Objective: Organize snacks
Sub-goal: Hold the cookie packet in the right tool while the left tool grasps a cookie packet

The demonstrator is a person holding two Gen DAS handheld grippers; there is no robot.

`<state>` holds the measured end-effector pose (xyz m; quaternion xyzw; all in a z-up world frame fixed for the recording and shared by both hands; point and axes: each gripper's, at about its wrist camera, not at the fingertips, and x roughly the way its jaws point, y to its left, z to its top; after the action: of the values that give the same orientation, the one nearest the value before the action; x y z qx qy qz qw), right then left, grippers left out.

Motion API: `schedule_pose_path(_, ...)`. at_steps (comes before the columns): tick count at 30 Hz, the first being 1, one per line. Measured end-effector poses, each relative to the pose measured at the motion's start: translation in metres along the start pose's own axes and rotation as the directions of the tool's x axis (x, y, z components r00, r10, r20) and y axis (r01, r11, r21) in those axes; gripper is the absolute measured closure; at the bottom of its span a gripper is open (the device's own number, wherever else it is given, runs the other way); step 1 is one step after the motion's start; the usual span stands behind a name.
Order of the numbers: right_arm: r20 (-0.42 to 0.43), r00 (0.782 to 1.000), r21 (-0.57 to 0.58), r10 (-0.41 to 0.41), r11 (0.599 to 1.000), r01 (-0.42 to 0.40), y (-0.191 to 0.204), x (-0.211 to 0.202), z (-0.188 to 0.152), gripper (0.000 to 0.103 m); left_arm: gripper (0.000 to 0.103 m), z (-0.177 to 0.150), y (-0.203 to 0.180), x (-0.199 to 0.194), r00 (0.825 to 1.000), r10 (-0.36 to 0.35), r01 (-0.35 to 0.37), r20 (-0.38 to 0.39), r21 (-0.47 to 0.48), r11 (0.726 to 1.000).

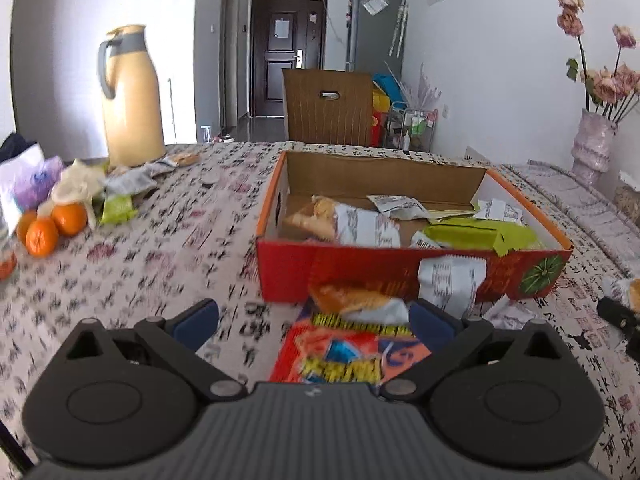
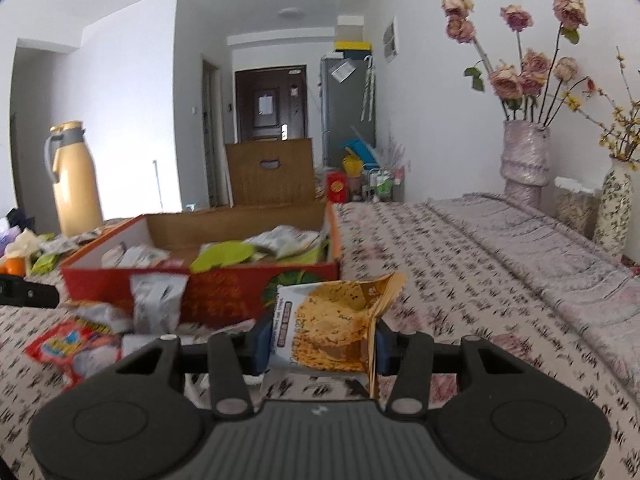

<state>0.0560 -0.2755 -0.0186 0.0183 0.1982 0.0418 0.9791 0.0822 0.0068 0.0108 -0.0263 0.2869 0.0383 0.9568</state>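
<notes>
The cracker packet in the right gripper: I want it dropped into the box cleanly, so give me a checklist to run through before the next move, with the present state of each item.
1. Cracker packet clamped between the right gripper fingers: ok.
2. Packet lifted off the tablecloth: ok, it hangs above the cloth.
3. Box open on top: ok.
4. Room inside the box: ok, bare cardboard floor shows between packets.
5. Left gripper empty and out of the way: ok, fingers spread, nothing pinched, low in front of the box.
6. Path to the box clear: cannot tell, a white packet leans on the box front.
</notes>
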Motion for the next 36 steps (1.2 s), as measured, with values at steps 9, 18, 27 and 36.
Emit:
schedule_pose_path(9,-0.006,1.0,0.039,-0.009,0.999,0.009,-0.005,0.032,0.006,0.056,0.0,0.019,-0.032,0.04,0.996,0.048,-0.042,-0.075,0.078,0.996)
schedule_pose_path(18,-0.045,0.999,0.068,0.017,0.998,-0.014,-0.009,0.045,-0.004,0.056,0.002,0.005,-0.044,0.067,0.993,0.053,-0.04,-0.106,0.125,0.991)
schedule_pose_path(27,-0.042,0.998,0.076,0.037,0.996,-0.034,-0.01,0.044,-0.005,0.055,0.027,-0.003,-0.046,0.072,0.994,0.005,0.01,-0.106,0.139,0.99)
schedule_pose_path(36,-0.042,0.998,0.076,0.041,0.996,-0.038,-0.01,0.043,-0.005,0.055,0.037,-0.005,-0.046,0.071,0.994,-0.017,0.032,-0.112,0.137,0.99)
